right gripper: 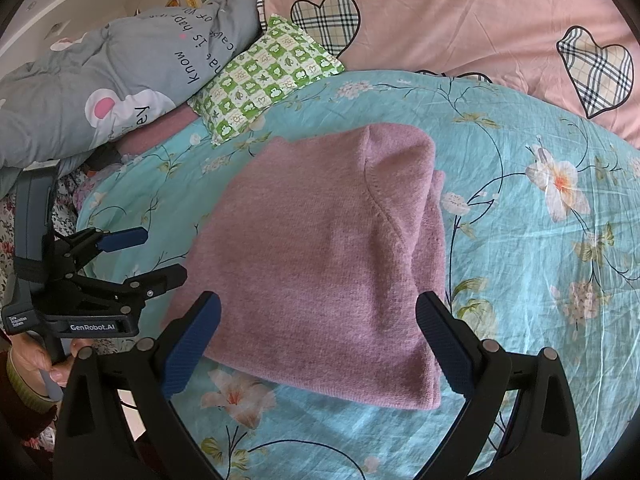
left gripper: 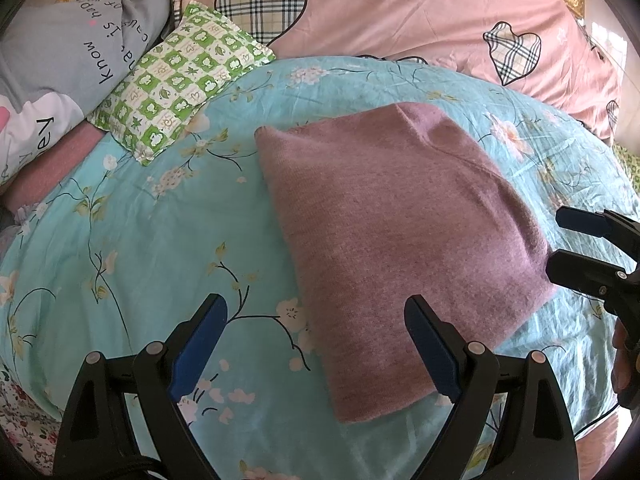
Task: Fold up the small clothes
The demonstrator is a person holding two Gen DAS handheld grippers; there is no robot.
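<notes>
The folded mauve knit garment (right gripper: pixel 320 248) lies flat on the turquoise floral bedsheet (right gripper: pixel 540 272), bare sheet along every edge. Left tongs (left gripper: pixel 316 344) and right tongs (right gripper: pixel 320 344) both gape apart, empty, at its near corners. A green checked pillow (left gripper: pixel 180 80) sits well beyond.

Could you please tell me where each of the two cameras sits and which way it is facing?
Left wrist: rides the left claw, looking forward across the bed at the folded mauve sweater; the right claw enters at right, jaws open.
Right wrist: rides the right claw, centred over the sweater; the left claw and the hand holding it show at left.
Shared: the sweater, the turquoise floral sheet, the green checked pillow.
</notes>
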